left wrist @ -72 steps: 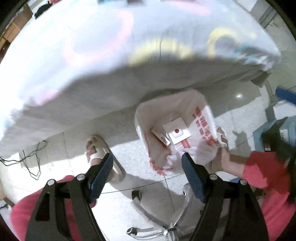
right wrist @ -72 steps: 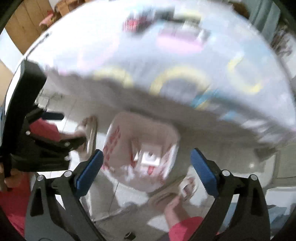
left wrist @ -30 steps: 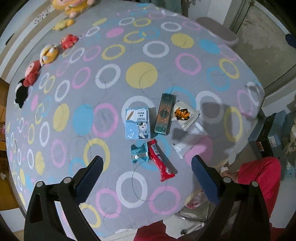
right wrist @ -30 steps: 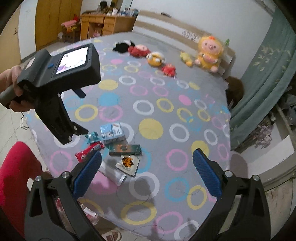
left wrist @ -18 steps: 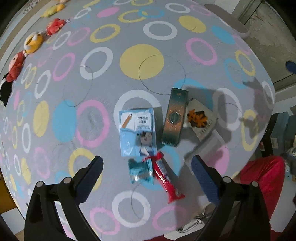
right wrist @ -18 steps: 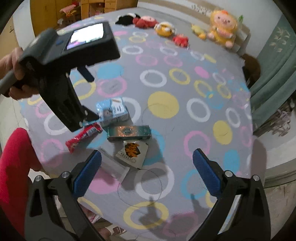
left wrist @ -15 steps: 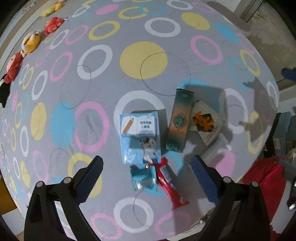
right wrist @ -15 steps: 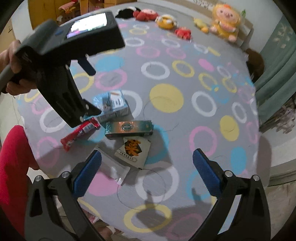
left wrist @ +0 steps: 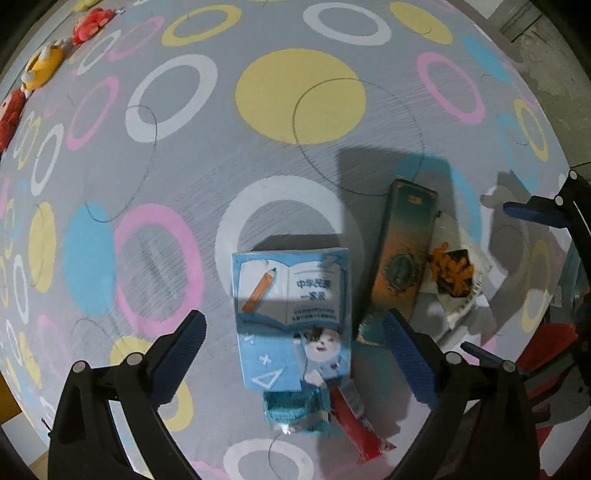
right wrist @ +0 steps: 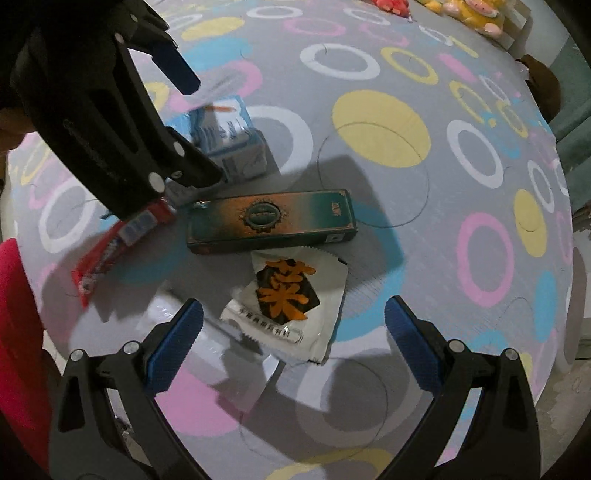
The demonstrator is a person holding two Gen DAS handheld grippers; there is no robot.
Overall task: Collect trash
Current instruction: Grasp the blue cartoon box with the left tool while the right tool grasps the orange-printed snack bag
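Observation:
Several pieces of trash lie on a grey bedspread with coloured rings. My left gripper hangs open right over a light blue carton, its fingers on either side. Below the carton lie a teal wrapper and a red wrapper. A long green-and-copper box lies to the right. My right gripper is open just above a white sachet with orange characters. A clear plastic wrapper lies at its left. The box, the red wrapper and the carton sit beyond.
Plush toys line the far left edge of the bed, and one yellow toy shows in the right wrist view. A red-clothed leg is at the bed's near left edge. The left gripper's black body looms over the carton.
Both grippers came up from a white bag on the floor to the bed, then dropped closer: the left onto the blue carton, the right onto the white sachet. Both stayed open.

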